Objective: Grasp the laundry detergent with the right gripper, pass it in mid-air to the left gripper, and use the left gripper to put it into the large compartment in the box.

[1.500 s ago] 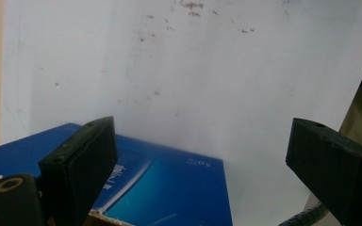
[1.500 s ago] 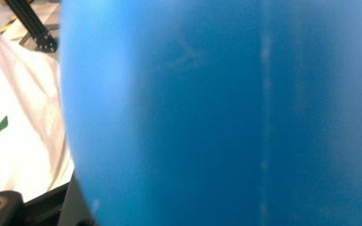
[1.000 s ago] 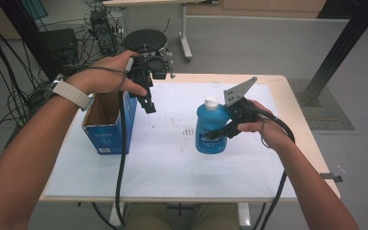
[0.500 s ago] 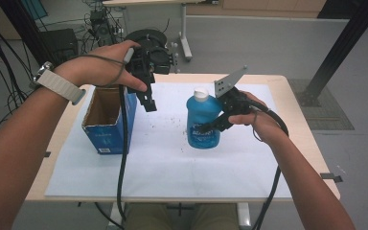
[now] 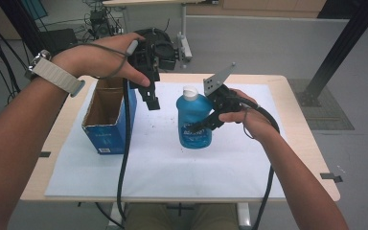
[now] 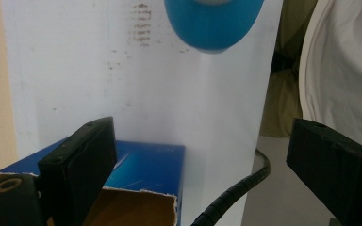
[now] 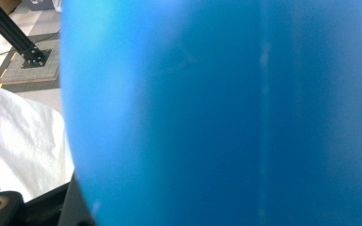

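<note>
Right tongs (image 5: 206, 125) are clamped on the blue bottle (image 5: 193, 120), upright and apparently just off the white sheet (image 5: 172, 167) mid-tabletop. Left tongs (image 5: 152, 100) hang open and empty beside the open cardboard box (image 5: 106, 125). I judge this the carry; next the bottle must clear the near wall and drop inside. Nothing blocks it but my left tongs.

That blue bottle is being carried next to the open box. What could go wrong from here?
The right hand-held gripper clamps the smooth, rounded blue bottle from one side, above the white sheet, so it might slip or swing and drop. The open blue box looks light and narrow; a bump from the bottle could tip or push it. The left hand-held gripper, jaws open, hangs over the box's edge and may get in the way.
</note>
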`<state>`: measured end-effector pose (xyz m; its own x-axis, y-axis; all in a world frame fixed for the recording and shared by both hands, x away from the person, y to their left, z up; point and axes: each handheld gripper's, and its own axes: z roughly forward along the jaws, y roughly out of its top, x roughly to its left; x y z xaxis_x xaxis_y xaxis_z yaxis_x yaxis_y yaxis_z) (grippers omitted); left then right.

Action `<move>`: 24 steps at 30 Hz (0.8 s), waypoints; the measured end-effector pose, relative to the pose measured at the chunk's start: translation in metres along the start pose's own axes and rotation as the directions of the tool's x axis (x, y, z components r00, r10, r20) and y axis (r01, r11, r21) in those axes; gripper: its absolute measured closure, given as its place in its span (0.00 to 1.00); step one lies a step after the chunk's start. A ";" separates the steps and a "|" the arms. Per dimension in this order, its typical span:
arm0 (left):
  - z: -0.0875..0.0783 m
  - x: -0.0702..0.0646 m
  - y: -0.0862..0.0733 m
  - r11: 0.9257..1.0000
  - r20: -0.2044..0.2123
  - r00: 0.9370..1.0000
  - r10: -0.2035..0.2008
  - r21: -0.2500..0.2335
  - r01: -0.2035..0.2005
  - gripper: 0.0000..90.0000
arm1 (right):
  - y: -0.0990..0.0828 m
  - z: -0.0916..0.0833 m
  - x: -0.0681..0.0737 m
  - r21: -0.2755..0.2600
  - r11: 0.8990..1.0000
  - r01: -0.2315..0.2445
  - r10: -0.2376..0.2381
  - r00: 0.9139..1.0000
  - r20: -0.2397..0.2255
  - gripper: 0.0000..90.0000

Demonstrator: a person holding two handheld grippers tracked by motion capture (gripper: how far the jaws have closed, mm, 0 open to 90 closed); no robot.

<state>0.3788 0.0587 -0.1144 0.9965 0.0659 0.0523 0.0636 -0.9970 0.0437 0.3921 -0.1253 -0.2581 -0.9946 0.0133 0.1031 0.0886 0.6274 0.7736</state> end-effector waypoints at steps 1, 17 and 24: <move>0.000 0.000 0.001 1.000 0.002 1.000 0.003 0.000 -0.003 0.11 | 0.001 0.001 0.000 0.002 1.000 0.002 -0.002 1.000 0.001 0.48; -0.008 0.000 0.023 1.000 0.028 1.000 0.012 -0.006 -0.012 0.11 | 0.011 0.016 -0.001 0.011 1.000 0.014 -0.014 0.999 -0.035 0.48; -0.006 0.003 0.034 1.000 0.029 0.999 0.016 -0.001 -0.016 0.10 | 0.014 0.019 0.000 0.003 1.000 0.026 -0.026 0.999 -0.043 0.48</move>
<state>0.3835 0.0256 -0.1066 0.9985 0.0487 0.0239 0.0476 -0.9979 0.0442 0.3920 -0.1011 -0.2592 -0.9933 -0.0369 0.1097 0.0620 0.6302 0.7740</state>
